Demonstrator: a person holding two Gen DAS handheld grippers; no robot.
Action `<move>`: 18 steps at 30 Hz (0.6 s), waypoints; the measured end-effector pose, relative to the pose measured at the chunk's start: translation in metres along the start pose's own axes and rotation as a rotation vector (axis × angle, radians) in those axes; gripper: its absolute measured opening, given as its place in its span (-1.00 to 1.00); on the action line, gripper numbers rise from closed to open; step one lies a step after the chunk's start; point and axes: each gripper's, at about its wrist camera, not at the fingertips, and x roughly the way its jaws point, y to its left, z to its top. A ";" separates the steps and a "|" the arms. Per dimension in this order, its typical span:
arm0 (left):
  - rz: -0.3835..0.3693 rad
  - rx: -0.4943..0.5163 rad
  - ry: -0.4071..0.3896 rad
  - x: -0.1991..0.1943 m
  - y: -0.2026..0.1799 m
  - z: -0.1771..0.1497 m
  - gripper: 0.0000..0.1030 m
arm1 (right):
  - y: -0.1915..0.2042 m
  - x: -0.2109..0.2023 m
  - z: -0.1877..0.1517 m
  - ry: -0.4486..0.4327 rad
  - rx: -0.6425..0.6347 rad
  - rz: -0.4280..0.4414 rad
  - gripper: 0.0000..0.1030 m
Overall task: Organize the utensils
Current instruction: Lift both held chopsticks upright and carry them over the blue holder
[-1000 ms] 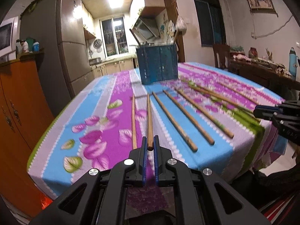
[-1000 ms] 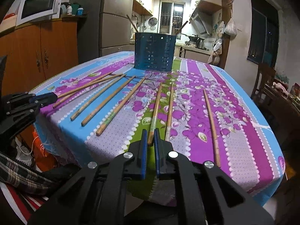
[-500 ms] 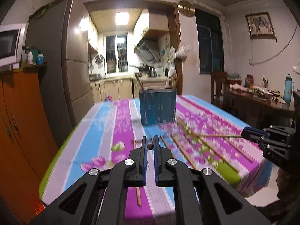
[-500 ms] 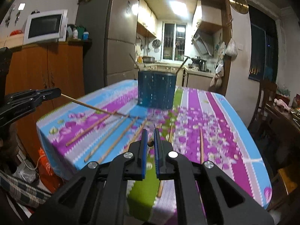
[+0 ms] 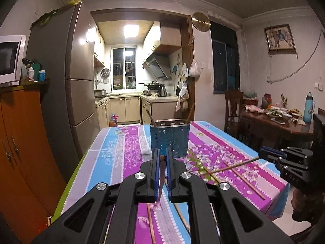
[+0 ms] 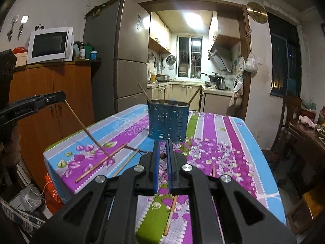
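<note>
Chopstick (image 5: 162,159) pinched in left fingers (image 5: 156,162); right fingers (image 6: 156,158) apparently likewise

- Loose chopsticks (image 6: 97,163) lay scattered across the tablecloth (image 6: 233,142) near its front edge.
- The blue holder (image 6: 167,123) stood upright farther back, with bare cloth on both sides.

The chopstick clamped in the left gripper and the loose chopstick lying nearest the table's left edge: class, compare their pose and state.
1. The held chopstick slants, its top end raised off the cloth; the loose chopstick lies flat on the tablecloth.
2. The held chopstick is pinched at its top end by the left gripper; the loose chopstick is untouched by either gripper.
Shared: both are thin, brown, and outside the blue holder.
</note>
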 end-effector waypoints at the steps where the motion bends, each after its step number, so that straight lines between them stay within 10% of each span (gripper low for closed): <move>1: -0.001 0.001 -0.005 0.000 0.000 0.003 -0.86 | 0.000 0.000 0.003 -0.008 -0.004 -0.001 -0.90; 18: -0.067 0.016 -0.064 0.020 0.001 0.049 -0.86 | -0.018 0.012 0.062 -0.102 0.032 0.092 -0.90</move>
